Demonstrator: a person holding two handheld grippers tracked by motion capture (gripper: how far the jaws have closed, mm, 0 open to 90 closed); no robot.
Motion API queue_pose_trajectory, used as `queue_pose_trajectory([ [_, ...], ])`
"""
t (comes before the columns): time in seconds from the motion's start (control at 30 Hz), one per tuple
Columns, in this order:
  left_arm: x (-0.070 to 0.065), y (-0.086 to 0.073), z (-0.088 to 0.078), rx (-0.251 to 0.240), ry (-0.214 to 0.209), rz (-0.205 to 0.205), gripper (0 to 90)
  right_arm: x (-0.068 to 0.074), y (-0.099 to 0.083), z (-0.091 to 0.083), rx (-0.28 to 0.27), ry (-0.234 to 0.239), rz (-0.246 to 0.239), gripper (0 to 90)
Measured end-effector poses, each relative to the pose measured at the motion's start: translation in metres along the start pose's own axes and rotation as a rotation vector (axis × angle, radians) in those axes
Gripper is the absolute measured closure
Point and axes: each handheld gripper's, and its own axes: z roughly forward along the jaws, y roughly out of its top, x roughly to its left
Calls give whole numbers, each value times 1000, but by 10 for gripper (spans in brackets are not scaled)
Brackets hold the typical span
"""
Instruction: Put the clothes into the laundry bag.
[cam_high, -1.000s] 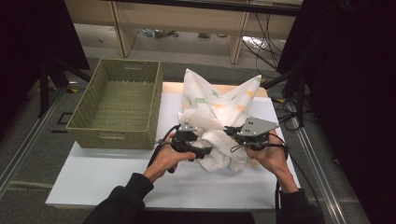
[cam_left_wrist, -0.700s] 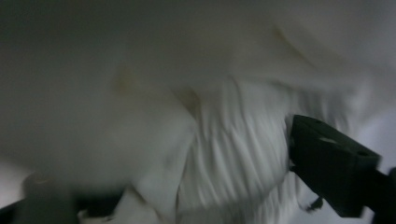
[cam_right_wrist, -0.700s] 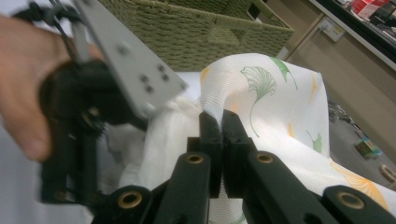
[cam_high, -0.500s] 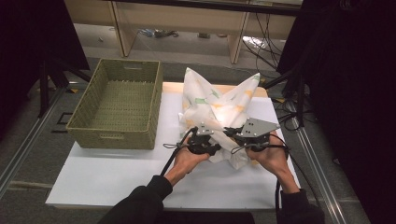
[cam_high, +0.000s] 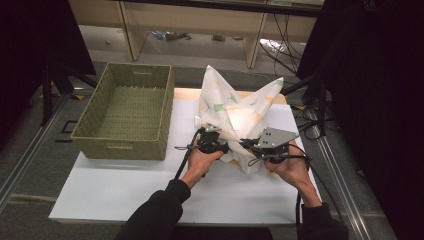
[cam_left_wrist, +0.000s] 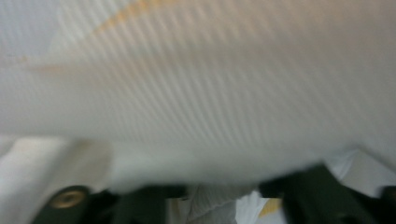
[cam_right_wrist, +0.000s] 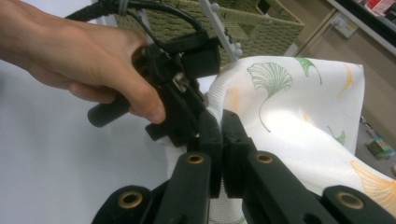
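Observation:
A white cloth (cam_high: 235, 107) printed with green and orange ginkgo leaves stands bunched up on the table, two corners pointing upward. My right gripper (cam_high: 248, 145) is shut on its lower edge; in the right gripper view its jaws (cam_right_wrist: 222, 135) meet with the cloth (cam_right_wrist: 299, 130) pinched between them. My left gripper (cam_high: 210, 133) is just to its left, pushed into the same edge. In the left gripper view the cloth (cam_left_wrist: 196, 93) is blurred and very close. Those jaws (cam_left_wrist: 215, 196) stand apart and have just been opening, with cloth lying between them.
An empty woven green basket (cam_high: 120, 147) sits at the left of the white tabletop (cam_high: 125, 190); its wall (cam_right_wrist: 261, 28) rises behind the left hand (cam_right_wrist: 93, 60). Shelving and cables lie on the floor beyond the table, and dark curtains hang on both sides.
The left hand has shifted to the right, closer to the right gripper and into the cloth's lower edge. The right hand has held still with its grip on the cloth.

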Motion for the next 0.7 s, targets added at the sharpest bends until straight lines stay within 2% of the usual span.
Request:
queue_pose_trajectory([
  [0.03,0,-2,-3,10,25,14,493,0,0,0,1,-1,3,900],
  [0.1,2,-4,-11,17,43,33,330,1,-2,0,11,-4,1,900],
  [0.13,4,-5,-16,16,47,48,291,1,-2,0,14,0,6,900],
  [0.2,10,-9,-26,0,29,31,211,0,-2,0,10,-6,1,900],
  [0.27,17,-11,-35,18,48,6,163,0,-3,-1,9,-9,6,900],
  [0.3,20,-11,-41,31,62,18,152,0,-3,-1,9,-2,12,900],
  [0.33,20,-11,-43,27,72,13,151,0,-3,0,6,-9,10,900],
  [0.4,21,-9,-47,55,103,62,155,0,-2,0,6,-9,11,900],
  [0.47,21,-8,-46,57,136,103,155,0,-3,1,9,-2,5,900],
  [0.5,20,-8,-44,56,137,102,155,0,-4,1,10,-3,5,900],
  [0.53,20,-8,-41,60,121,95,155,0,-4,1,11,1,7,900],
  [0.57,21,-8,-36,59,79,92,155,-1,-4,2,13,1,4,900],
  [0.63,21,-7,-26,67,7,38,154,0,-4,3,12,6,2,900],
  [0.67,20,-7,-22,88,-14,8,152,0,-3,4,15,10,0,900],
  [0.7,17,-8,-16,72,-18,-8,144,1,-3,5,22,18,-2,900],
])
